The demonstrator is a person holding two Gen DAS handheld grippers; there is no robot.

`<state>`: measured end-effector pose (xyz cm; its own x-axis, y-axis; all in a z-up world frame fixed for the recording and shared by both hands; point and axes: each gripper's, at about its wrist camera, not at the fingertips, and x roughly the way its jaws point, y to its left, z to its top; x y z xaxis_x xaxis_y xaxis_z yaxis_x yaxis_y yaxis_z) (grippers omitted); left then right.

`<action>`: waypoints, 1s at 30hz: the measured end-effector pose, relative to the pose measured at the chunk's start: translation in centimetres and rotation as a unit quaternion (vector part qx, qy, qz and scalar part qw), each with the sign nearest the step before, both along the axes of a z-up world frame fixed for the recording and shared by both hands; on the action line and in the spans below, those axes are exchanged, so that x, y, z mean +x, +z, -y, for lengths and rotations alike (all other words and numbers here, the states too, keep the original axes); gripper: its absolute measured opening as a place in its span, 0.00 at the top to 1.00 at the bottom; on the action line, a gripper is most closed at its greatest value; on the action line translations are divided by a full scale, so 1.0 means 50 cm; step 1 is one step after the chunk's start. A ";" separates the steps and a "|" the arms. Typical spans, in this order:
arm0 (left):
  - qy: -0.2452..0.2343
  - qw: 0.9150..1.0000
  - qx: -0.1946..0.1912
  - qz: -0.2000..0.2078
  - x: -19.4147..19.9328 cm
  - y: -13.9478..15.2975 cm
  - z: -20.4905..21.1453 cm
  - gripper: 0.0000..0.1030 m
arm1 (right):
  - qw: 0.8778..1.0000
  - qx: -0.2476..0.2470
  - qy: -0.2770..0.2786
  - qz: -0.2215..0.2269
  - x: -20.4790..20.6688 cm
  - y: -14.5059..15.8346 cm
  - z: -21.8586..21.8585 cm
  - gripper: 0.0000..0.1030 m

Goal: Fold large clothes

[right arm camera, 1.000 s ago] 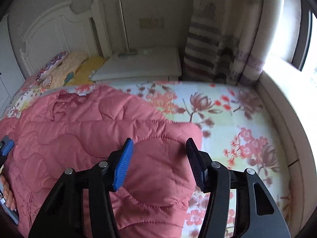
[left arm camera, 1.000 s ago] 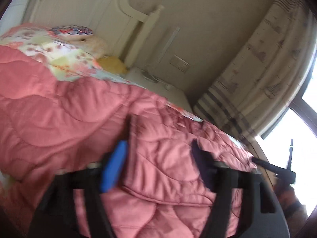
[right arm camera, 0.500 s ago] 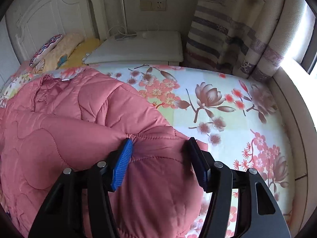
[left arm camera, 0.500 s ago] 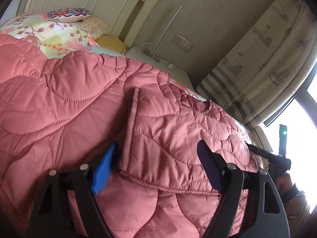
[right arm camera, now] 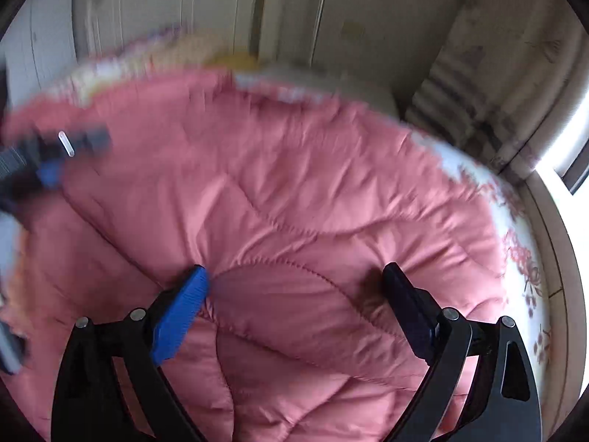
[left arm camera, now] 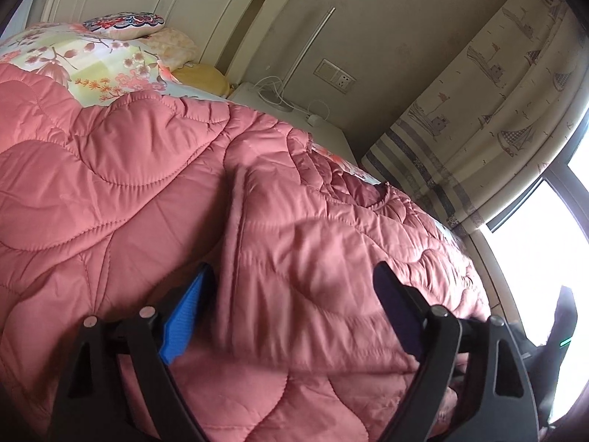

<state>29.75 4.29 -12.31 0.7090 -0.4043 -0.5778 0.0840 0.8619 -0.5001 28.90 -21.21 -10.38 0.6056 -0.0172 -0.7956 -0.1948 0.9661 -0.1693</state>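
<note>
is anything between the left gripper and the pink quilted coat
Nothing visible. The left gripper is wide open with the pink quilted coat bulging directly between its fingers; a folded flap's edge lies by the blue pad. Whether the pads touch fabric is unclear.

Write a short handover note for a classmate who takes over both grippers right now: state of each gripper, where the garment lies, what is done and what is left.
Left gripper: jaws wide apart, with a fold of the pink quilted coat between the fingers, not clamped.
Right gripper: also open, fingers straddling the padded fabric; this view is blurred with motion.
The coat lies spread over the floral bedsheet, covering most of it. One panel is turned over on top, its edge running up the middle of the left view.
Done: a first flap seems folded in.
Left: close on the fabric, fold the rest, smooth it flat.
</note>
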 end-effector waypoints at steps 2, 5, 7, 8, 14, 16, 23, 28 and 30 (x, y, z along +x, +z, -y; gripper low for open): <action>-0.001 1.000 -0.005 0.002 -0.001 0.000 -0.002 0.13 | 1.000 0.023 -0.015 0.001 -0.008 0.016 0.007 0.11; -0.001 1.000 -0.020 0.011 -0.004 0.003 -0.011 0.13 | 0.998 0.054 -0.031 0.015 -0.031 0.058 0.023 0.11; 0.025 0.999 -0.042 0.021 -0.012 0.017 -0.037 0.13 | 0.995 0.078 -0.049 0.042 -0.057 0.079 0.033 0.11; 0.040 0.998 -0.048 0.020 -0.018 0.026 -0.052 0.13 | 0.994 0.084 -0.053 0.037 -0.064 0.072 0.034 0.11; 0.139 0.984 -0.109 0.038 -0.154 0.073 -0.225 0.07 | 0.997 0.036 -0.062 0.020 -0.048 -0.006 0.027 0.07; 0.195 0.974 -0.109 0.048 -0.206 0.067 -0.301 0.07 | 0.997 0.036 -0.069 0.027 -0.052 -0.003 0.023 0.05; 0.350 0.907 -0.233 0.035 -0.280 -0.009 -0.574 0.08 | 0.997 0.041 -0.065 0.020 -0.052 -0.011 0.022 0.05; 0.347 0.906 -0.237 0.047 -0.196 0.022 -0.639 0.09 | 0.997 0.040 -0.065 0.019 -0.051 -0.010 0.020 0.04; 0.353 0.896 -0.264 0.057 -0.173 0.019 -0.661 0.20 | 0.997 0.040 -0.065 0.019 -0.052 -0.010 0.019 0.04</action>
<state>21.11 37.34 -11.36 0.9379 -0.0277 -0.3458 -0.3124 0.3665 -0.8764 26.31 -22.18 -10.88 0.6327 -0.0341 -0.7737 -0.0625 0.9935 -0.0950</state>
